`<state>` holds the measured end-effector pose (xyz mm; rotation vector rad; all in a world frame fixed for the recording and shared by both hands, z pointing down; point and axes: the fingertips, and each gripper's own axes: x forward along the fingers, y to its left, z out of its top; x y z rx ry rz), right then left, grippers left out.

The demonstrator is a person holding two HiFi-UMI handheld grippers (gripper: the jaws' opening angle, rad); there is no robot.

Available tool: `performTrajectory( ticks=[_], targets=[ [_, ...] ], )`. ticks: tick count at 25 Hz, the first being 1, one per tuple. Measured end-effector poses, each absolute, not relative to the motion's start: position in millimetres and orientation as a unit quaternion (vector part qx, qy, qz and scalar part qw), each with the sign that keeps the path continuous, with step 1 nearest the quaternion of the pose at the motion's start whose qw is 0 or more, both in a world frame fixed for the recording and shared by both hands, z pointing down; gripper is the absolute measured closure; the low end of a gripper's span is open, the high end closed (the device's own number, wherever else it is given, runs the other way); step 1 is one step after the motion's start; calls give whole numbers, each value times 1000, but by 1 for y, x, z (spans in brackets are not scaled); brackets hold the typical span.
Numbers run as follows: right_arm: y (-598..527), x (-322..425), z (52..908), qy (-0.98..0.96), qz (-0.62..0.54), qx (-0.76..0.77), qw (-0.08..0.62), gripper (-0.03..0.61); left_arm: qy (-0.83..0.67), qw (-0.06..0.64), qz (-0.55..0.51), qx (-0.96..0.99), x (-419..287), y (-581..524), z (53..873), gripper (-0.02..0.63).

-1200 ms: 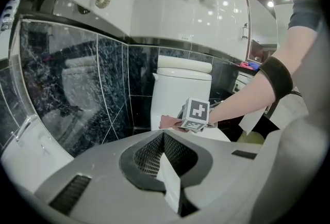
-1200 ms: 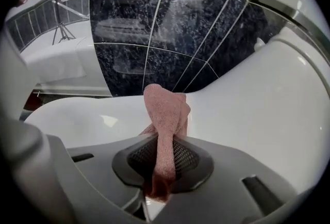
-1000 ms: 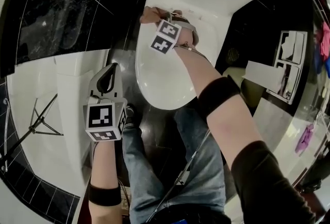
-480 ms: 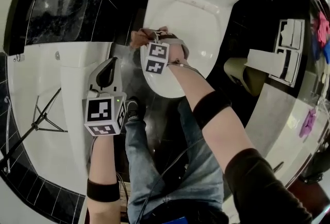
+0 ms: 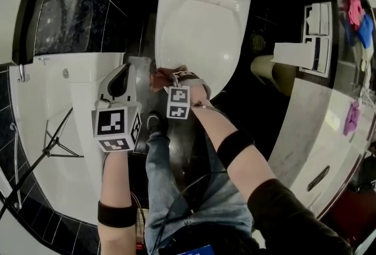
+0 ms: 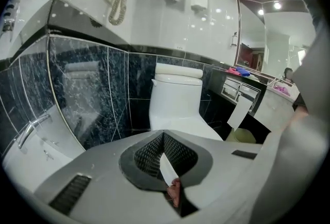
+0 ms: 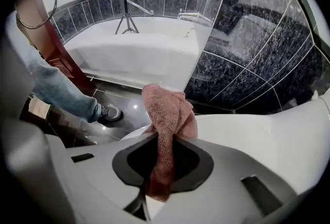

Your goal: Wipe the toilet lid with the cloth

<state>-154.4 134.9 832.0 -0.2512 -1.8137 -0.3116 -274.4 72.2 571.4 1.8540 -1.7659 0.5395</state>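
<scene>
The white toilet lid (image 5: 200,36) lies closed at the top centre of the head view; its front rim shows in the right gripper view (image 7: 268,130). My right gripper (image 5: 166,79) is shut on a pink-brown cloth (image 5: 162,77), which it holds at the lid's near left front edge. In the right gripper view the cloth (image 7: 167,120) bunches out past the jaws over the rim. My left gripper (image 5: 120,84) hangs left of the toilet, above the bathtub edge, shut and empty. Its view faces the toilet (image 6: 175,99) from a distance.
A white bathtub (image 5: 53,124) with a tripod fills the left. Dark marble wall tiles (image 5: 82,7) stand beside the toilet. A toilet-paper holder (image 5: 291,54) and a bin (image 5: 273,74) sit right of the bowl. The person's jeans and shoe (image 5: 154,124) are below the lid.
My right gripper has dragged the cloth from the lid's far left side down to its near front edge. The left gripper has risen slightly.
</scene>
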Motion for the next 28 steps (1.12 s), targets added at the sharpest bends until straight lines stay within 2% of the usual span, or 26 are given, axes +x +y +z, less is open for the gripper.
performTrajectory(
  ticks=[11,16,21,28],
  targets=[
    [176,-99,834,-777,-99,-116,611,506,-641,250,207,695,-263,70,558,612],
    [162,-101,815,-794,-18,-58,605,506,-641,247,208,697,-265,72,545,612],
    [127,-112,737,-837,62,40,542,505,-636,238,206,705,-272,76,501,612],
    [59,-110,570,-872,163,223,405,503,-617,211,195,732,-281,90,413,612]
  ],
)
